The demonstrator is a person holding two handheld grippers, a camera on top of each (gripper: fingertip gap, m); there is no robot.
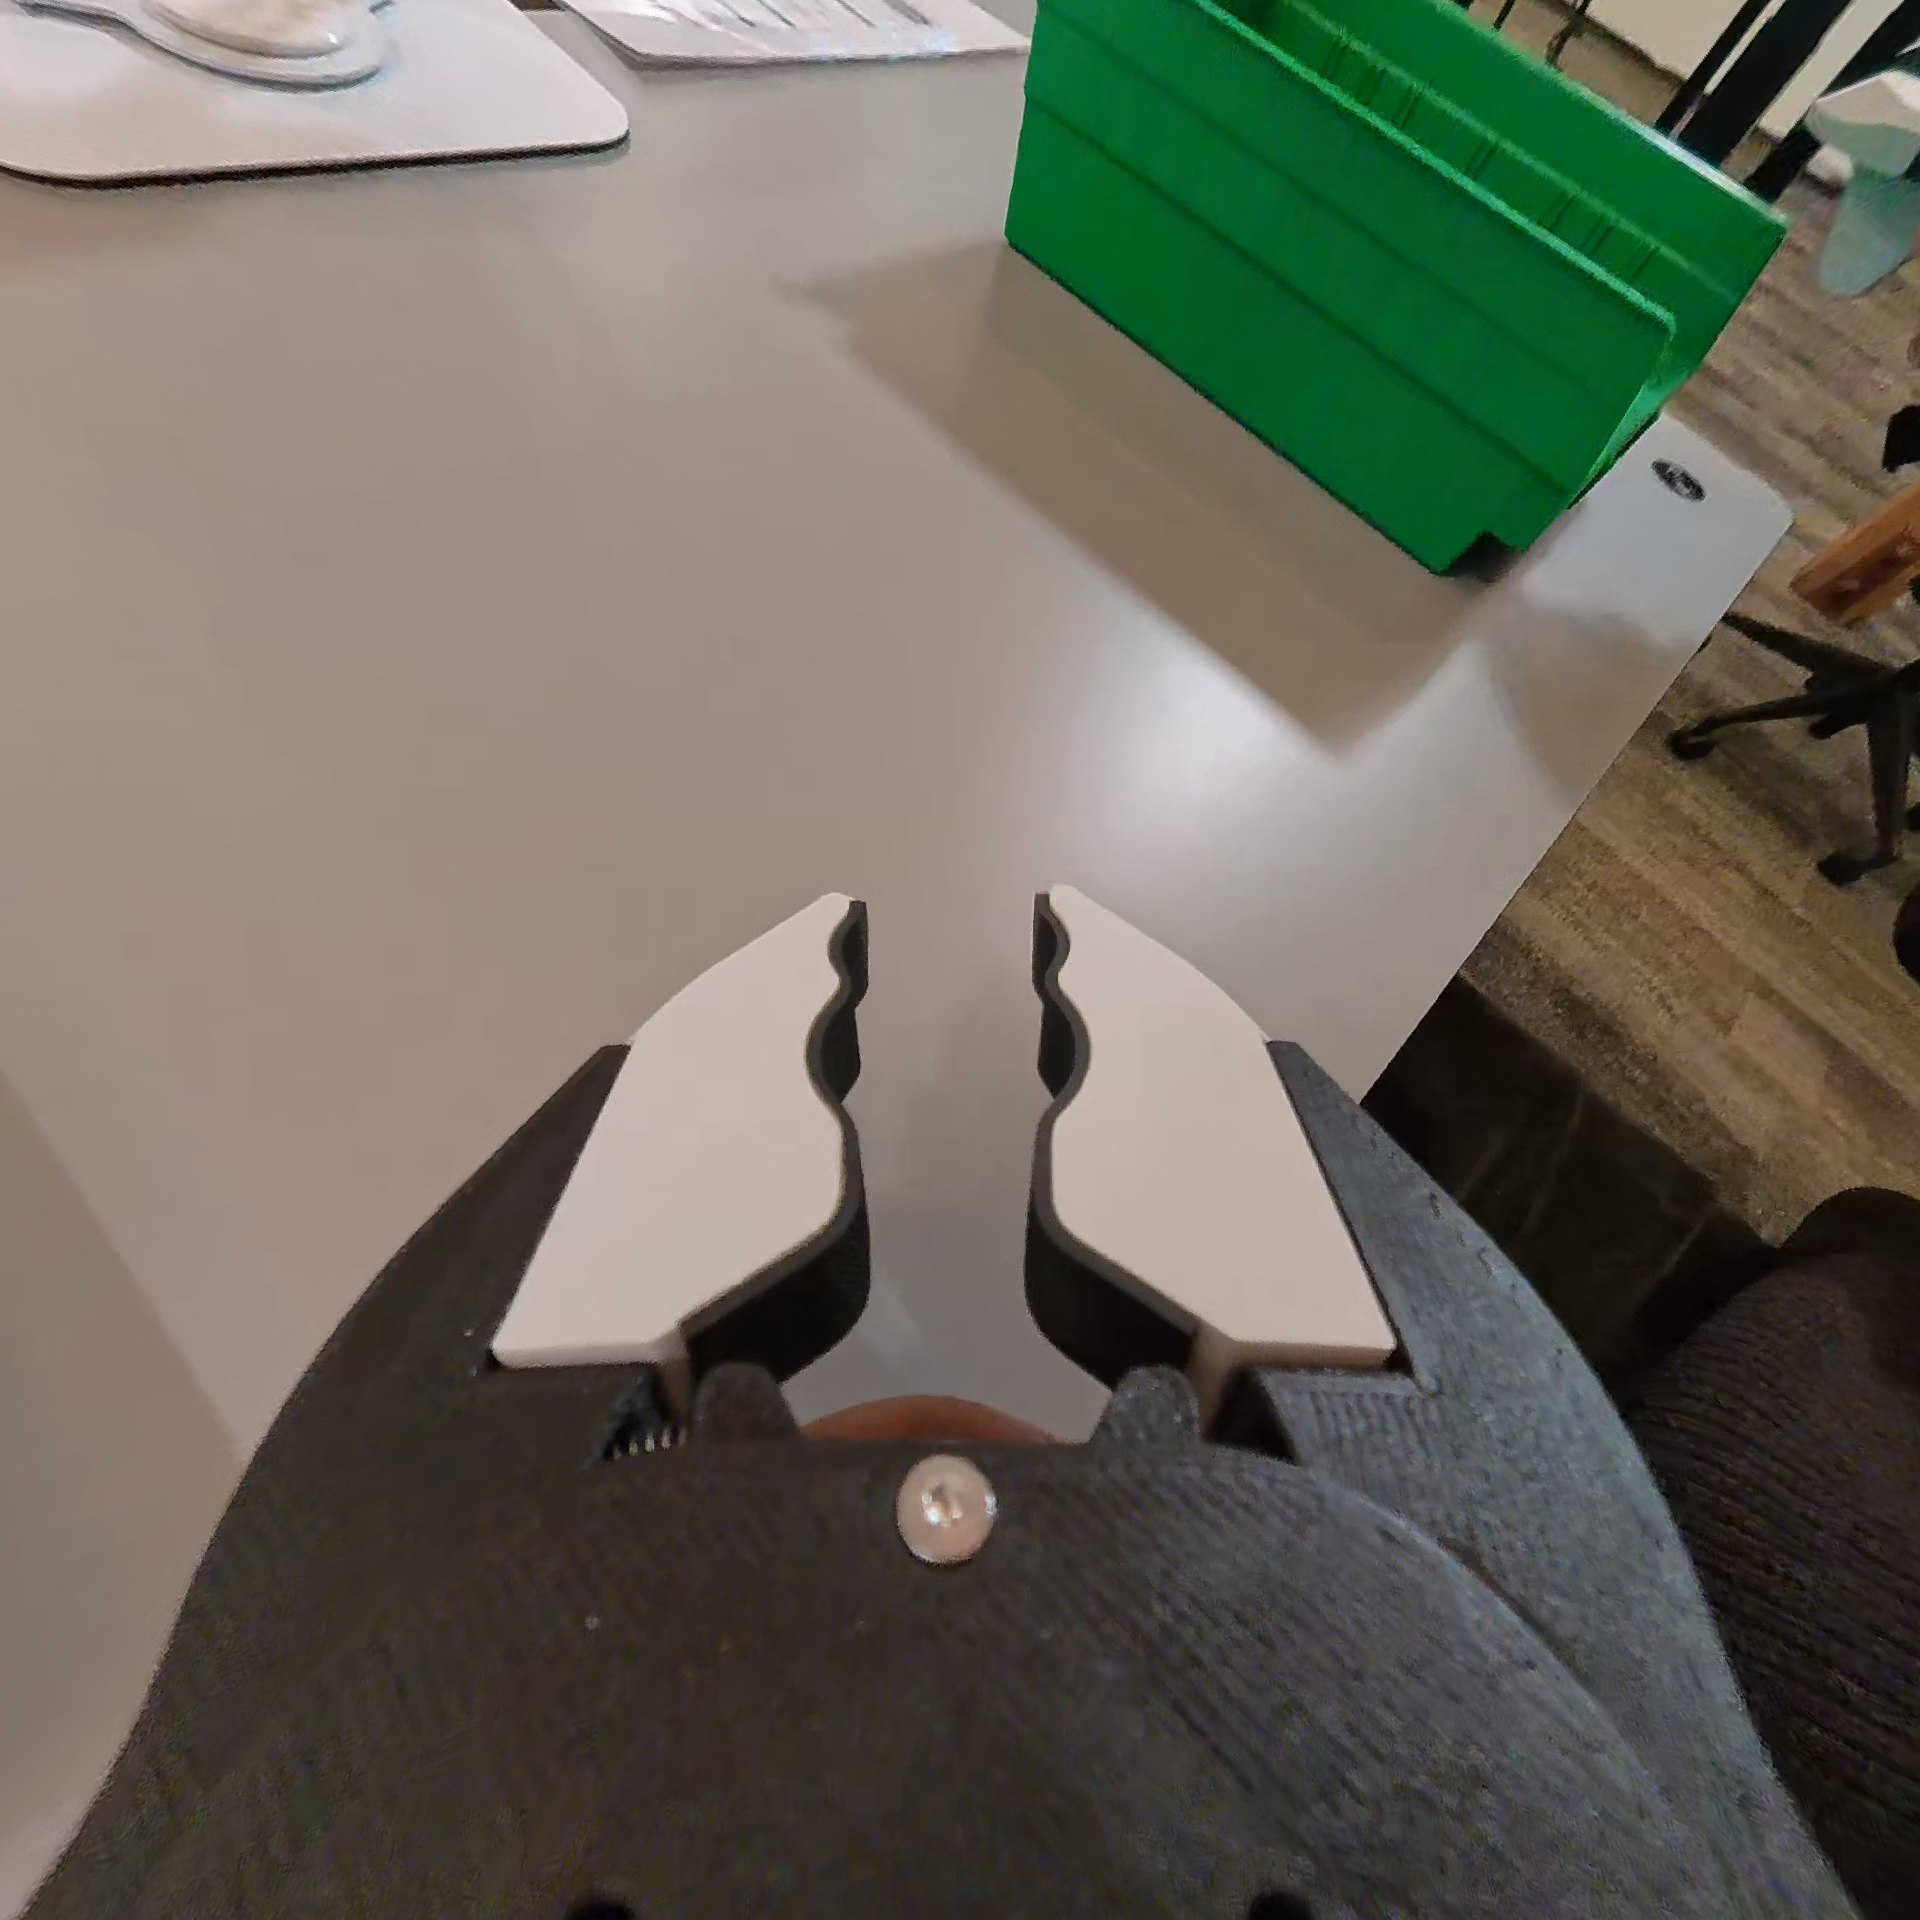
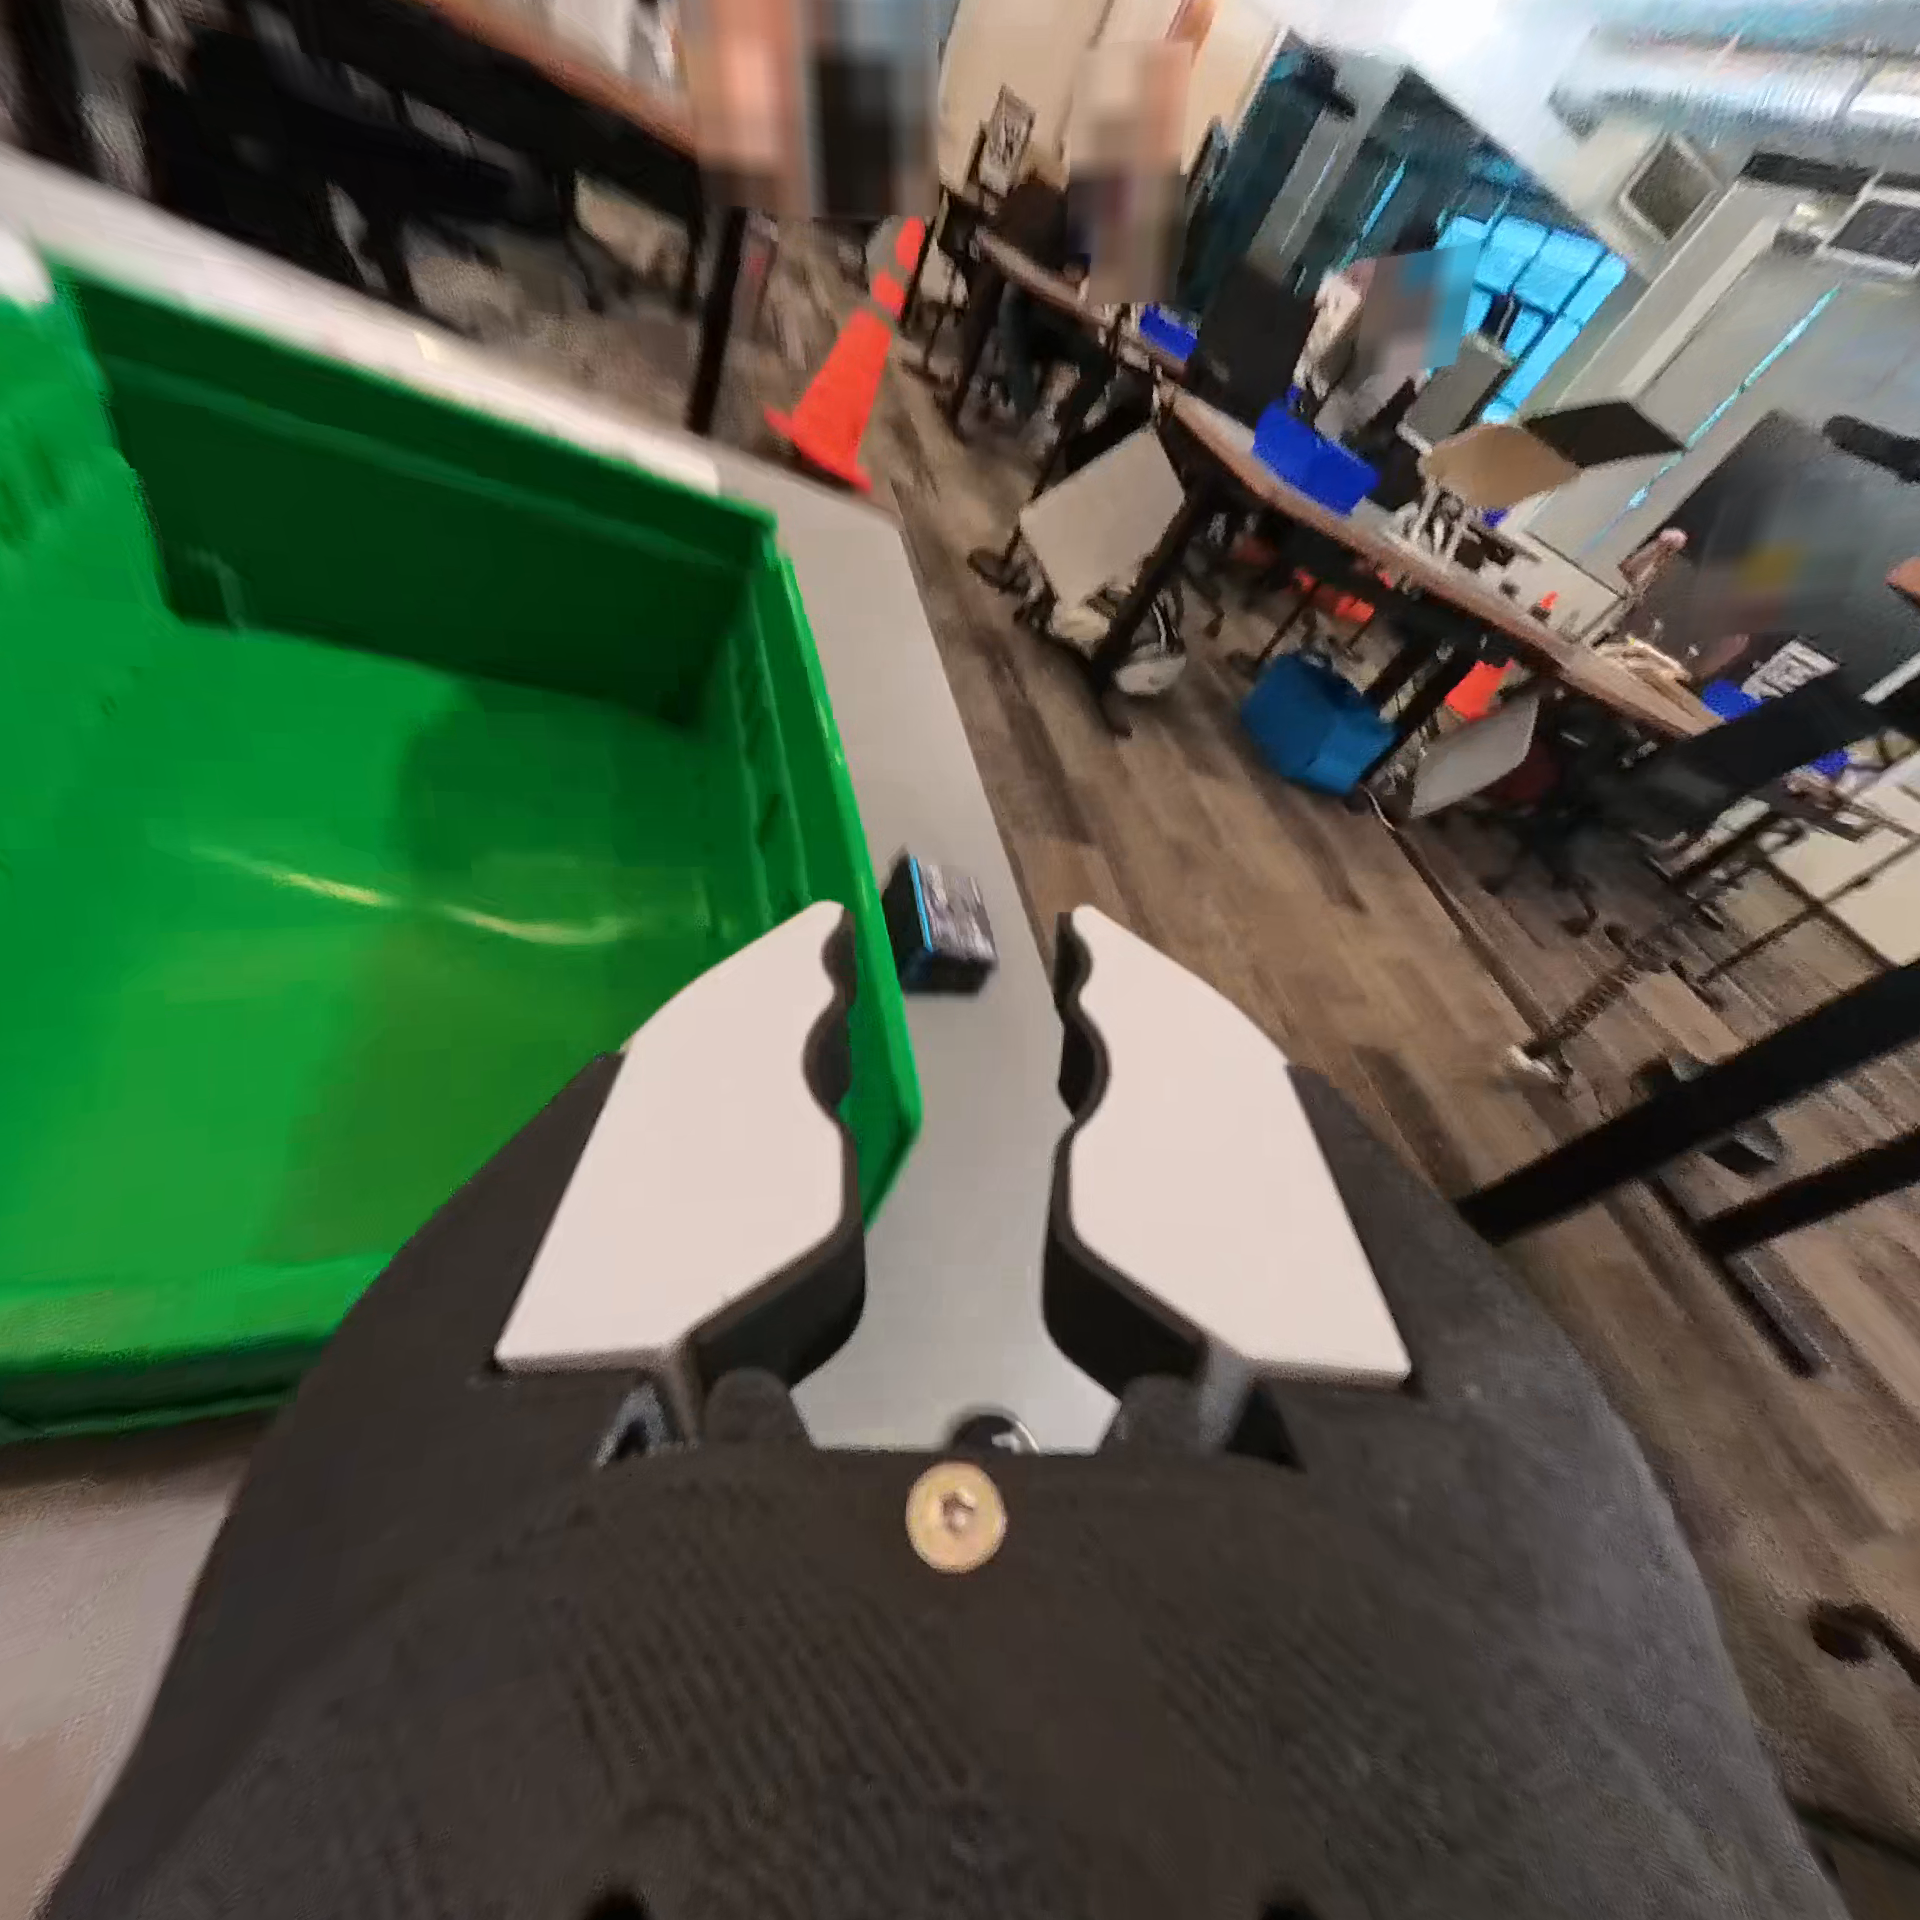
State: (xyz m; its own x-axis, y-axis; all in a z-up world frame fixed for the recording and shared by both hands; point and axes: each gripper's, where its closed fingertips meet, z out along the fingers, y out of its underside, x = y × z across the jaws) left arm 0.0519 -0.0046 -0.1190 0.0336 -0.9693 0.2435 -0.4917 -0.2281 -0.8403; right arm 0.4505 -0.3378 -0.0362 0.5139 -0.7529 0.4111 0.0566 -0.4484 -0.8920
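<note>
My left gripper (image 1: 950, 914) is open and empty, hovering over bare grey table (image 1: 520, 623). A green plastic bin (image 1: 1351, 291) stands ahead and to the right, near the table's right edge. In the right wrist view my right gripper (image 2: 954, 925) is open and empty, above the strip of table (image 2: 935, 1195) just right of the same green bin (image 2: 364, 831), whose inside looks bare. A small dark and blue box (image 2: 937, 920) lies on the table just beyond the fingertips, beside the bin's right wall.
A grey mat (image 1: 312, 114) with a clear plastic item lies at the far left, papers (image 1: 790, 26) behind it. The table's right edge (image 1: 1538, 894) drops to wood floor with an office chair base (image 1: 1829, 727). Beyond are an orange cone (image 2: 842, 384), tables and blue bins.
</note>
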